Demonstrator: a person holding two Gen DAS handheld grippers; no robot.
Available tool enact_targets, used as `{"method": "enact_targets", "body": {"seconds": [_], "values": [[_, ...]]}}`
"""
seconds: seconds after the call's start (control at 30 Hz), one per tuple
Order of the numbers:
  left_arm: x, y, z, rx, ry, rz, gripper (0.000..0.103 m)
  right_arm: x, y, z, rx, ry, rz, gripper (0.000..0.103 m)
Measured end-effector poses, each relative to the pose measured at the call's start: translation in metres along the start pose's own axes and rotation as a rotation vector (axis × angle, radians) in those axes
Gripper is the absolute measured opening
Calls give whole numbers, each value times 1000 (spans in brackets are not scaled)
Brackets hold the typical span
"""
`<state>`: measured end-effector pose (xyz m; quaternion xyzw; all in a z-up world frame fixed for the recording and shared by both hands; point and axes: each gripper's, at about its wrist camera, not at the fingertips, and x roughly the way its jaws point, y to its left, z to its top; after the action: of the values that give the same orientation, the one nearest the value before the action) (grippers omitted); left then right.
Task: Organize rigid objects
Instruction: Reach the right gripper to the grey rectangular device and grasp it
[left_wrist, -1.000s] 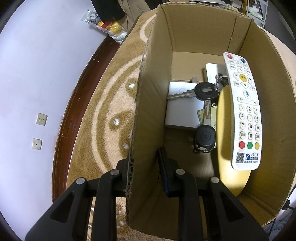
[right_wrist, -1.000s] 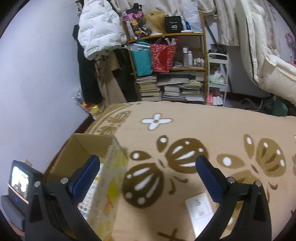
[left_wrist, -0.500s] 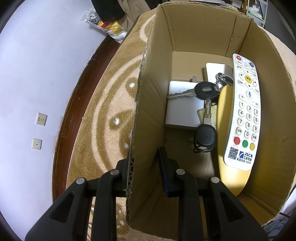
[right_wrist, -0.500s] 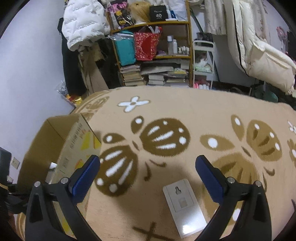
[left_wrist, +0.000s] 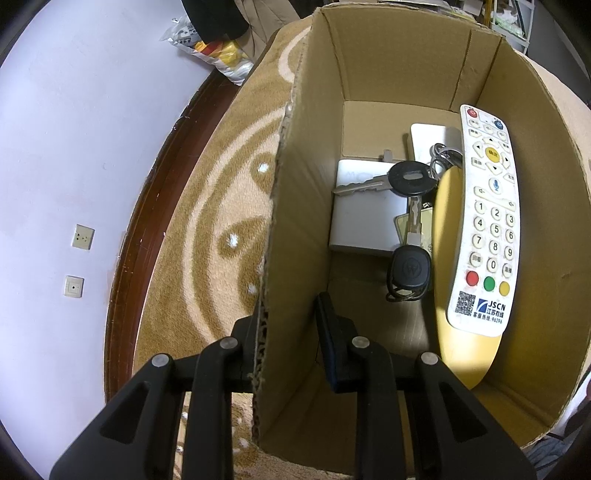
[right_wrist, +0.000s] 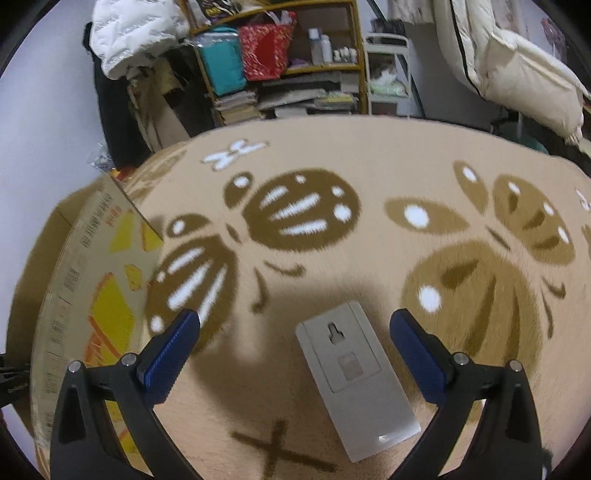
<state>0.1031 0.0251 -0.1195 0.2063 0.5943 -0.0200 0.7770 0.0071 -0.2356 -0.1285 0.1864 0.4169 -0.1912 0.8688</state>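
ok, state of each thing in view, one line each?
left gripper: shut on the box wall
right gripper: open, empty, above the plate
cardboard box: open-topped, upright
remote: inside box, face up
keys: inside box, lying flat
grey wall plate: flat on blanket, outside box

Dim indoor light, fisheye-bent edges, right view slightly motion-blurred.

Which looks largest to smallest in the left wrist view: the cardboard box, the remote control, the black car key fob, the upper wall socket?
1. cardboard box
2. remote control
3. black car key fob
4. upper wall socket, though it lies farther off, so its true size is unsure.
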Motion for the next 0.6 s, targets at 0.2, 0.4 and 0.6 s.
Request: {"method": "enact_targets", "body": {"seconds": [0.2, 0.4, 0.6], "values": [[0, 0, 1, 0, 1, 1, 24, 16, -7, -9, 8, 73, -29, 99], [0, 0, 1, -1, 1, 0, 24, 26, -9, -17, -8, 131, -74, 96], [0, 0, 1, 0, 1, 2, 24, 25, -14, -21, 3, 143, -88, 88]]}}
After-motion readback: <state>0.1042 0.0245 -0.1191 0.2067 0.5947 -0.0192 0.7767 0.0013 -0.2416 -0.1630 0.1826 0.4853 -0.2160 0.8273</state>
